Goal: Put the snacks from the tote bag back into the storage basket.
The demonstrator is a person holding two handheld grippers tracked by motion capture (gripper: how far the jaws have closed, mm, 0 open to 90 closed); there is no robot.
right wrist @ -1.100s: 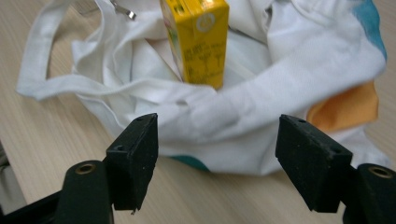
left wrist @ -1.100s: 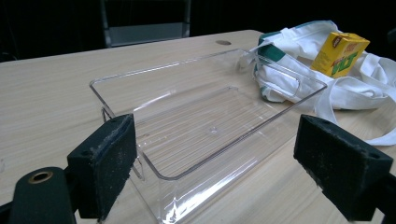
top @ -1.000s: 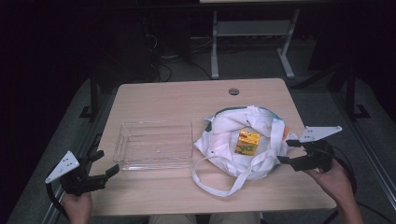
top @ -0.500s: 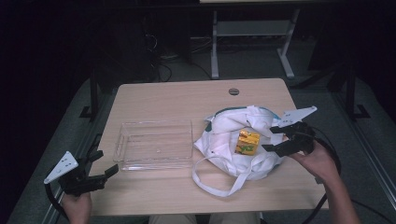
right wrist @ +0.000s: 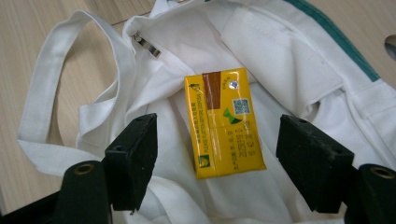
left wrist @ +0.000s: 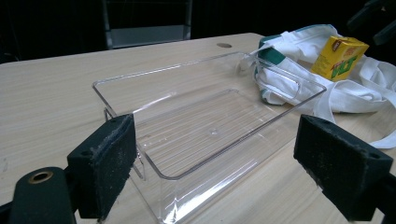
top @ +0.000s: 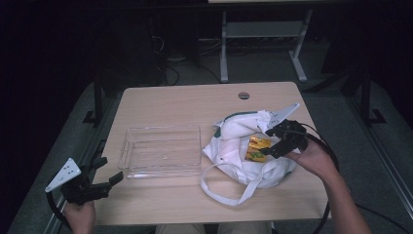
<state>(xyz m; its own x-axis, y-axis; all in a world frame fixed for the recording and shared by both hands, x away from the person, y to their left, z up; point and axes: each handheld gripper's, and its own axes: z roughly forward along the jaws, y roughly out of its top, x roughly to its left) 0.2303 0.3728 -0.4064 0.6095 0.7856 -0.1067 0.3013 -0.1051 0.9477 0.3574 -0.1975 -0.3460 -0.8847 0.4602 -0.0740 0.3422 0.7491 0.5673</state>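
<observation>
While the right gripper hangs over the white cloth bag, its jaws stand wide apart and straddle the yellow drink carton without touching it. In the right gripper view the carton lies flat on the cloth, its printed face up, its long axis running between the two black pads; this alignment places one pad on each long side, so closing should catch the narrow width. The carton rests in the hollow of the bag, near the bag's right side in the high view, with the bag itself on the right half of the table.

The left gripper waits off the near left corner of the table, released and grasping nothing. Its own view looks across the clear plastic tray, which sits empty at the table's middle, just left of the bag and touching or nearly touching the cloth at its far right corner. This position probably keeps the left gripper ready to steady the tray.

Judged step: approach for the pick, grasp not yet made. The tray is the likely destination. The bag's loose strap loops toward the near edge; soft folds beside the carton may be pinched along with it, so the pads should descend clear of the cloth.
</observation>
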